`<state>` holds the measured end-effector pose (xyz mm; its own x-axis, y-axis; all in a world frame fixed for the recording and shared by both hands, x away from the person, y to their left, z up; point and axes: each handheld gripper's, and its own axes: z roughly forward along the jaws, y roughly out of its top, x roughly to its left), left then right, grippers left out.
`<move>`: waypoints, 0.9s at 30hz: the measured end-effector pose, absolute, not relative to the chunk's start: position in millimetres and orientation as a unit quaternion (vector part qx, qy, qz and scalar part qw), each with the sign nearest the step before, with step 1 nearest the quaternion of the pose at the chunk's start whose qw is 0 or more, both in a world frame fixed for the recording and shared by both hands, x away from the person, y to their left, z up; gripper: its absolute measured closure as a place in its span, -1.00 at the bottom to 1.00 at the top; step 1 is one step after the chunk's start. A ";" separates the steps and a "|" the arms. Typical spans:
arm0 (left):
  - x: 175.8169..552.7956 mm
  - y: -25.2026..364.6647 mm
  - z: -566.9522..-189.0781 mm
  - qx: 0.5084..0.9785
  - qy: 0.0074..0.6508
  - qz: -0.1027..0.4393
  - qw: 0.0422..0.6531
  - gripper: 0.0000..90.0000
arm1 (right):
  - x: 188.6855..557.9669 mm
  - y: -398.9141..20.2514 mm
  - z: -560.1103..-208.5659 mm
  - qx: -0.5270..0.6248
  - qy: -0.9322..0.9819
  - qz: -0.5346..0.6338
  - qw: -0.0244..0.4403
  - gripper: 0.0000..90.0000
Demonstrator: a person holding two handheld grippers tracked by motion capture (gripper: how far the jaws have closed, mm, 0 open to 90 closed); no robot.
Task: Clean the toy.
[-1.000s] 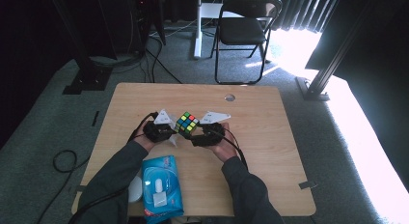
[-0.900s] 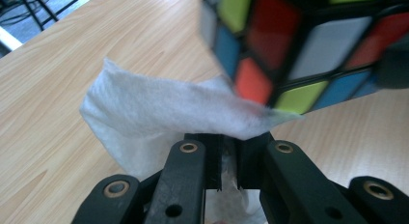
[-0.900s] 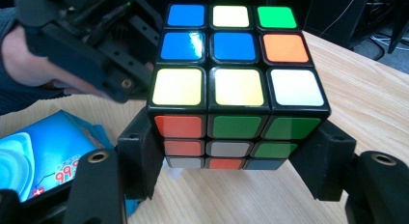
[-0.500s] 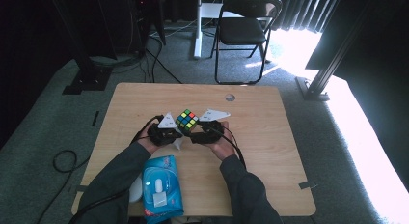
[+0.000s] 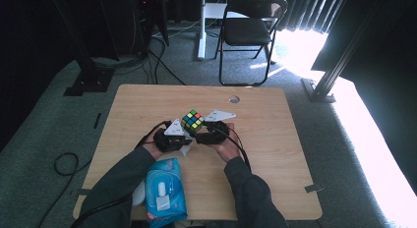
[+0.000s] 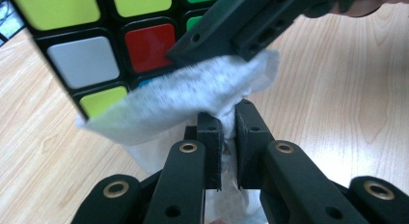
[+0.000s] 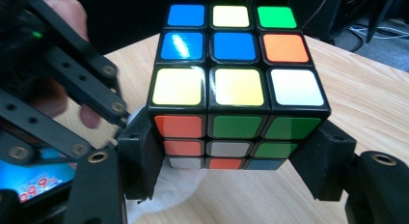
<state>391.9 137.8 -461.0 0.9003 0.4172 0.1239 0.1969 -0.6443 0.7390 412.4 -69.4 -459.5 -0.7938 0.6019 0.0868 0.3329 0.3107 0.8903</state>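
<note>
So from the high view, the person has both grippers meeting near the middle of the wooden table (image 5: 275,154), with the Rubik's cube (image 5: 193,121) held up between them, the left gripper (image 5: 184,139) tucked in at its lower left and the right gripper (image 5: 200,137) at its lower right. A blue pack of wipes (image 5: 164,196) sits near the table's front edge by the left sleeve. In the left gripper view, the left gripper (image 6: 228,132) has its jaws pinched together on a white wipe (image 6: 183,105), and that wipe is pressed against a face of the cube (image 6: 96,40), right under one of the other gripper's jaws. In the right gripper view, the right gripper (image 7: 231,159) is clamped on the cube (image 7: 236,84), jaws on its lower layers, with a bit of the wipe (image 7: 178,190) peeking out underneath. Looks like cube cleaning to me. My worry: the grip is low on the cube, so a hard push with the wipe could twist a layer or pop it out of the jaws. The wipe could also snag between the jaw and the cube.
</note>
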 end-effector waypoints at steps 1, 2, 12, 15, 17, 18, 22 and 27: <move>391.8 139.1 -460.1 0.894 0.173 0.144 0.387 0.85 | 412.8 -70.1 -459.6 0.294 0.799 0.507 0.134 -0.24; 391.9 141.3 -458.7 0.892 0.174 0.145 0.391 0.85 | 413.1 -70.8 -459.9 0.295 0.799 0.506 0.134 -0.24; 396.0 159.9 -451.4 0.879 0.202 0.158 0.402 0.85 | 412.7 -72.4 -463.1 0.295 0.803 0.499 0.138 -0.24; 397.0 163.7 -450.7 0.876 0.209 0.162 0.403 0.85 | 412.8 -73.1 -465.3 0.296 0.804 0.497 0.137 -0.24; 397.9 166.2 -450.3 0.873 0.214 0.164 0.406 0.85 | 412.9 -73.8 -466.8 0.298 0.804 0.495 0.138 -0.24; 398.4 167.6 -450.0 0.873 0.216 0.166 0.406 0.85 | 412.9 -74.1 -467.3 0.299 0.805 0.493 0.138 -0.24; 401.1 173.8 -449.6 0.869 0.227 0.171 0.405 0.85 | 412.2 -75.3 -470.4 0.298 0.809 0.485 0.144 -0.24; 403.7 180.0 -450.8 0.866 0.241 0.174 0.403 0.85 | 411.2 -76.5 -473.3 0.299 0.813 0.475 0.155 -0.24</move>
<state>403.7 180.0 -450.8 0.8235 0.5572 0.1064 0.2771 -0.5588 0.7816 411.2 -76.5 -473.3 -0.7730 0.6336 0.0327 0.3390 0.3689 0.8654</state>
